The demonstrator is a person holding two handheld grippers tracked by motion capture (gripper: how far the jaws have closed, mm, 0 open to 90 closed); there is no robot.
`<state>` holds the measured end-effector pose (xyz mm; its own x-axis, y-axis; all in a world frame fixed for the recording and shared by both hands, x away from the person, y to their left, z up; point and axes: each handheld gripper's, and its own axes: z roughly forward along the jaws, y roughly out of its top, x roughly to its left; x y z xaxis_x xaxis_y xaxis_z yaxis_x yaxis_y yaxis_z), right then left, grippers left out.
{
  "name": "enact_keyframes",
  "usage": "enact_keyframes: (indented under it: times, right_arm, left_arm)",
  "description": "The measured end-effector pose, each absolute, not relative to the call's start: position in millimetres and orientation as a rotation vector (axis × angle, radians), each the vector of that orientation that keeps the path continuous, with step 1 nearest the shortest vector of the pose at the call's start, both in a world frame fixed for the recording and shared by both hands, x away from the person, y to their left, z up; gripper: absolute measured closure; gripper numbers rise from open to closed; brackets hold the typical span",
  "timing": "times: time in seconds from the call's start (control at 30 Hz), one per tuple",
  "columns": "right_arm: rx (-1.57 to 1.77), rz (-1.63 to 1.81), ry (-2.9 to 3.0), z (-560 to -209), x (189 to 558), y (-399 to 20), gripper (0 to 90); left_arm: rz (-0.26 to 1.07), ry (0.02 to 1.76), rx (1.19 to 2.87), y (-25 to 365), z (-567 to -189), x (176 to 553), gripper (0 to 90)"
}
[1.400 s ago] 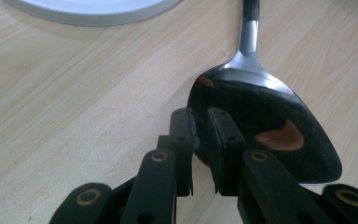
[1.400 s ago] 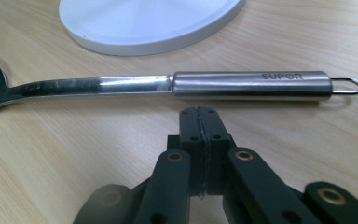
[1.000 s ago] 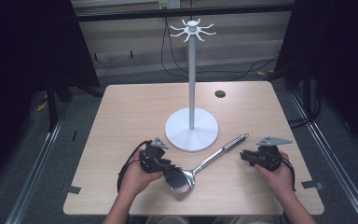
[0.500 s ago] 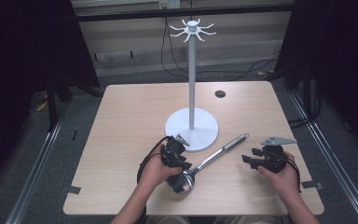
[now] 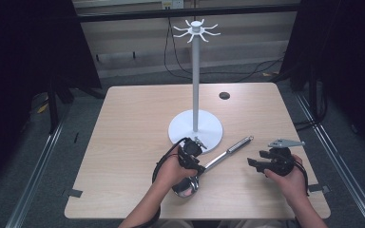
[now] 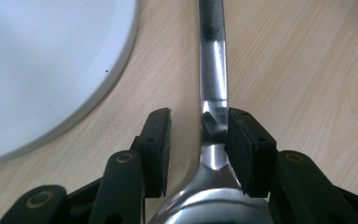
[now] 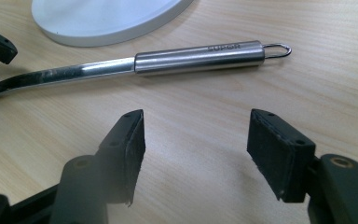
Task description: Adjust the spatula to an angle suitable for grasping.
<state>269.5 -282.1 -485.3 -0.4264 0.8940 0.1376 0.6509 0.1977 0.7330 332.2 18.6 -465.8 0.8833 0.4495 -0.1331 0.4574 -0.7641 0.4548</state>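
Left claw (image 6: 199, 140) moved over ladle (image 6: 213, 116) neck, jaws spread; I close next. Right claw (image 7: 196, 149) spread, idle.

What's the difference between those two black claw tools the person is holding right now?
The left gripper has its jaws set either side of the ladle's neck, one pad touching it, the other a little apart; the right gripper has its jaws spread wide over bare table. In the high view the left one sits over the ladle, the right one off to the side. Both are black, two-jawed and hand-held.
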Motion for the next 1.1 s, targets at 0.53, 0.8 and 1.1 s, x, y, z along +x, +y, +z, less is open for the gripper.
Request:
enact_keyframes:
  times: [0.53,0.8,1.1]
  right_arm:
    - [1.475,1.086,2.152,-485,269,-284,37.1]
    - [1.480,1.090,2.152,-485,270,-284,37.1]
    - [1.469,1.097,2.155,-485,270,-282,37.0]
  left_arm:
    - [-0.041,0.635,2.620,-8,-473,335,57.2]
    - [0.036,0.589,2.682,-19,-472,333,71.8]
    - [0.028,0.583,2.673,-20,-472,331,75.1]
